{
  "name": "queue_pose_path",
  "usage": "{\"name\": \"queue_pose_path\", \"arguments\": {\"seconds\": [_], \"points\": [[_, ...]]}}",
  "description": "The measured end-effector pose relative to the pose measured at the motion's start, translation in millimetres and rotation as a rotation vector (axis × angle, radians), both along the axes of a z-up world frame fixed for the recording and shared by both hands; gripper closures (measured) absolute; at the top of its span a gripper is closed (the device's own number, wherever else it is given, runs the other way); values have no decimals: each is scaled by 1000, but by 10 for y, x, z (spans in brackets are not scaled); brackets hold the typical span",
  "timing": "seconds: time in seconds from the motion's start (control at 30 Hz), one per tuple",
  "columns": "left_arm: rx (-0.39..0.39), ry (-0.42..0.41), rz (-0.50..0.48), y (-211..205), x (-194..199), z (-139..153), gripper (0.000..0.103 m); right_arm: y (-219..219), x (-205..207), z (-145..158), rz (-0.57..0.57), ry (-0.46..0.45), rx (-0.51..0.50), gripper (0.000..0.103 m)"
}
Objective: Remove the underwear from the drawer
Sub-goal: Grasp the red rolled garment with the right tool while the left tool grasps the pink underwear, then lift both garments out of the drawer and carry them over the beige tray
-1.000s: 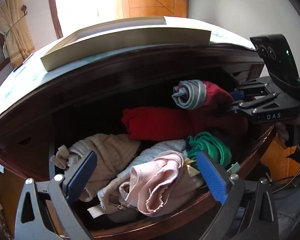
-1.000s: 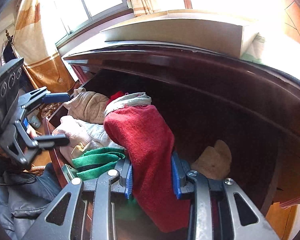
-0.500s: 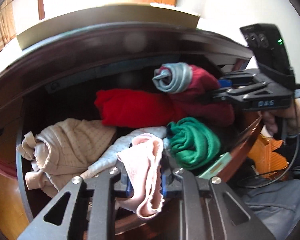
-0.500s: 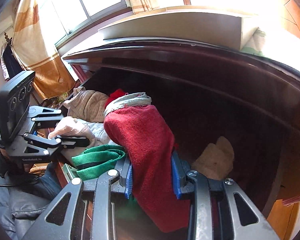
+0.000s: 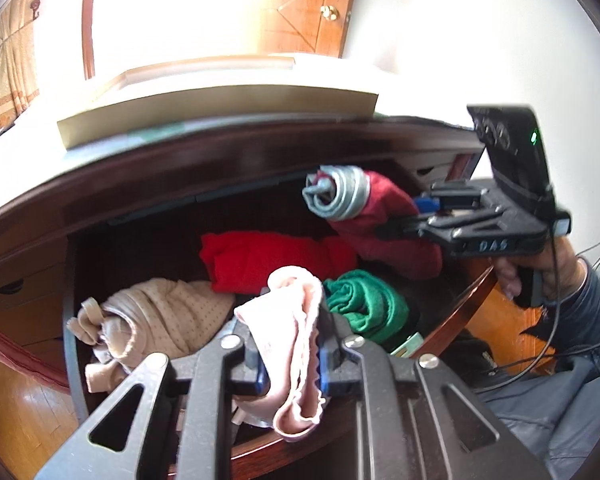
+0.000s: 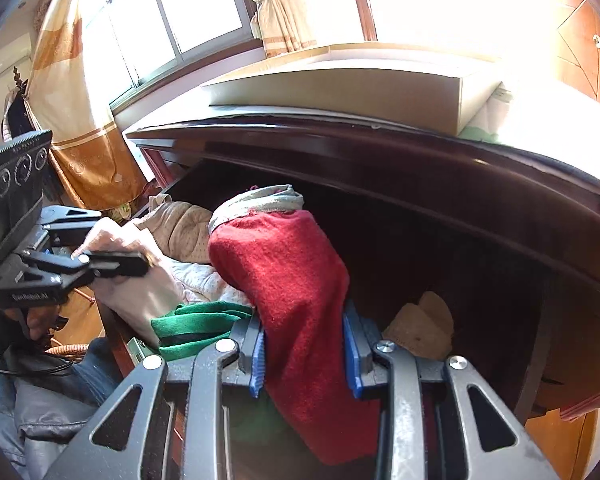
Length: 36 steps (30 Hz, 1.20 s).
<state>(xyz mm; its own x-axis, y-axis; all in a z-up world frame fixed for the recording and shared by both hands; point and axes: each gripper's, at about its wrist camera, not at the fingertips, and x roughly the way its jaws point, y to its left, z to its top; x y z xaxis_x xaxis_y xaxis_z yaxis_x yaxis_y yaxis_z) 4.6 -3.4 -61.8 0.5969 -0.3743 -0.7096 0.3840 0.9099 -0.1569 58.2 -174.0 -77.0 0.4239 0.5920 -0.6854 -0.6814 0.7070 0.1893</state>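
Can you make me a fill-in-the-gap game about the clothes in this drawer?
1. The left tongs pinch a frilly ____ garment.
2. The right tongs squeeze a dark ____ garment with a grey band.
3. The rolled-up garment lying in the drawer beside the pink one is ____.
4. On top of the dresser sits a flat ____.

Missing words: pink; red; green; box

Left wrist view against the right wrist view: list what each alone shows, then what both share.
Only the left wrist view shows the folded red cloth lying in the drawer and the right hand on its handle. Only the right wrist view shows the window and a tan piece in the drawer's far corner. Both show the left gripper shut on the pink underwear, the right gripper shut on the dark red garment, the green roll, the beige garment and the flat box on top.
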Motion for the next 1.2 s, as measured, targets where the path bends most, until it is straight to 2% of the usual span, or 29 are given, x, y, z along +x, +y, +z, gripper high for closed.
{"name": "queue_pose_path", "arguments": {"seconds": [0.47, 0.8, 1.2], "points": [[-73, -112, 63, 304, -178, 270, 88, -193, -66, 58, -29, -31, 65, 69], [-58, -163, 92, 311, -205, 300, 88, -271, -119, 122, -31, -63, 86, 69], [-78, -230, 125, 340, -284, 332, 88, -339, -202, 184, -27, -116, 112, 69]]}}
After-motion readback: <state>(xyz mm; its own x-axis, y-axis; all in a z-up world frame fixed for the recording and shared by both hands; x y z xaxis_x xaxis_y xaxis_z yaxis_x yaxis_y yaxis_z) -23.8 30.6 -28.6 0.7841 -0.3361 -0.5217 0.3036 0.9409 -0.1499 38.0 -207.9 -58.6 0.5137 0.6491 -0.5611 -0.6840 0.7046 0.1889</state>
